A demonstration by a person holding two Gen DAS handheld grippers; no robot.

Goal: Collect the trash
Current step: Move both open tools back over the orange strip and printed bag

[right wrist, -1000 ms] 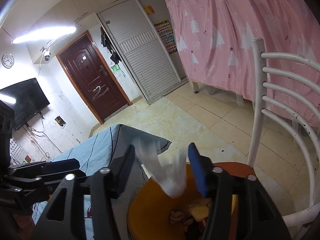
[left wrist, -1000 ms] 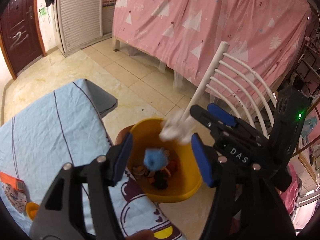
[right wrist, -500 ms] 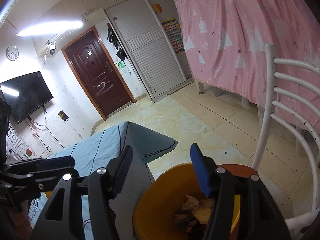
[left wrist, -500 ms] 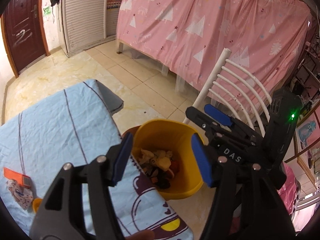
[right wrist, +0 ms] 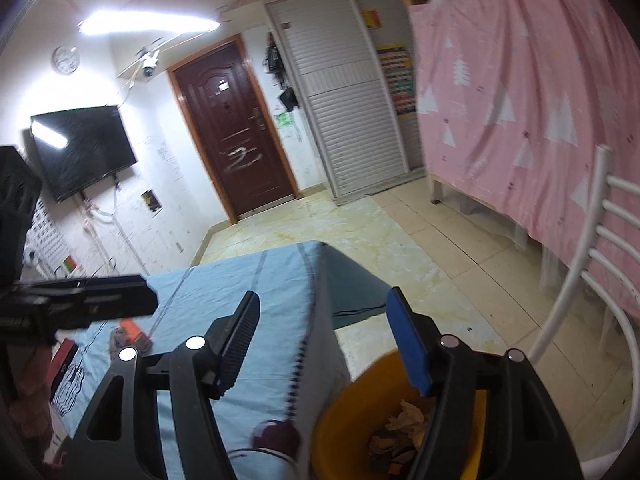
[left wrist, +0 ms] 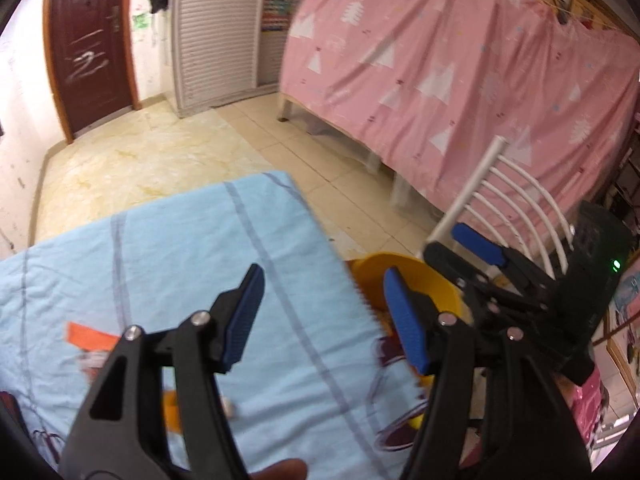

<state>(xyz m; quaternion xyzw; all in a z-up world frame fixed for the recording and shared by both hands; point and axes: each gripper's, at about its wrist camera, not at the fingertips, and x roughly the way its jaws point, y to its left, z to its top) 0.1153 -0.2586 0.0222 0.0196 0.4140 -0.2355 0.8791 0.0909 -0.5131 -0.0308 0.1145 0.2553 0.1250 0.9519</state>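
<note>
Left wrist view: the left gripper [left wrist: 320, 316], jaws wide and empty, has swung away from the yellow bin [left wrist: 424, 280], now at right of centre, toward the blue tablecloth [left wrist: 180, 248]. An orange wrapper [left wrist: 90, 336] lies lower left, likely the next pickup.

Right wrist view: the right gripper [right wrist: 324, 340] is also wide and empty; the tissue it held a second ago is gone. The bin [right wrist: 348, 424], lower right, holds scraps.

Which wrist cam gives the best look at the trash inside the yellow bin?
Right wrist: the yellow bin sits below the camera, its opening and the scraps inside visible. In the left wrist view only its rim shows, mostly hidden behind the left gripper's finger and blurred.
</note>
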